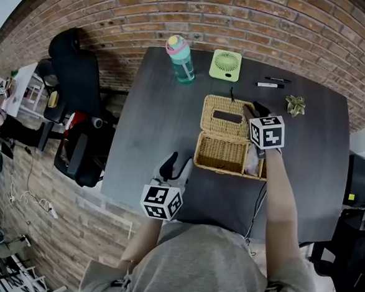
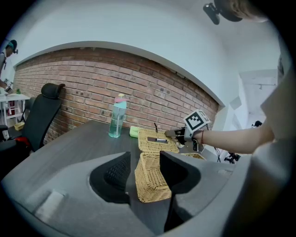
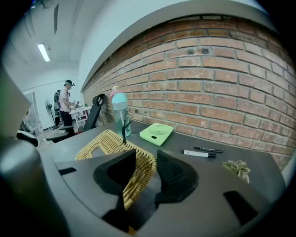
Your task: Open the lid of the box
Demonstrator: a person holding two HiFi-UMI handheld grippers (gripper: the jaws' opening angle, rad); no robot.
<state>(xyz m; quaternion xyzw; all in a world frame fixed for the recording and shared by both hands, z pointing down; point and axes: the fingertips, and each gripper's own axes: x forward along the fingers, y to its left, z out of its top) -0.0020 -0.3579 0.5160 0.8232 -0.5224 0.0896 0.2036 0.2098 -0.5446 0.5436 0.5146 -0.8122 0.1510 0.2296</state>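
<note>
Bright, even light with soft shadows. A ceiling light (image 3: 44, 52) glows up and left of the right gripper (image 3: 146, 163). Edges bend round, corners black.

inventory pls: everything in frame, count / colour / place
table: 1, dark grey, centre
wall: 1, red brick, behind table
box: 1, tan wicker, mid-table, open
lid: 1, tan wicker, folded back behind box
bottle: 1, teal with pink cap, far left of table
fan: 1, light green, right of bottle
pens: 2, one white, one black, far right
leafy ornament: 1, pale green, right of pens
chair: 1, black, left of table
left gripper: 1, grey, near table edge, jaws open, empty
right gripper: 1, grey, jaws closed on lid's edge
</note>
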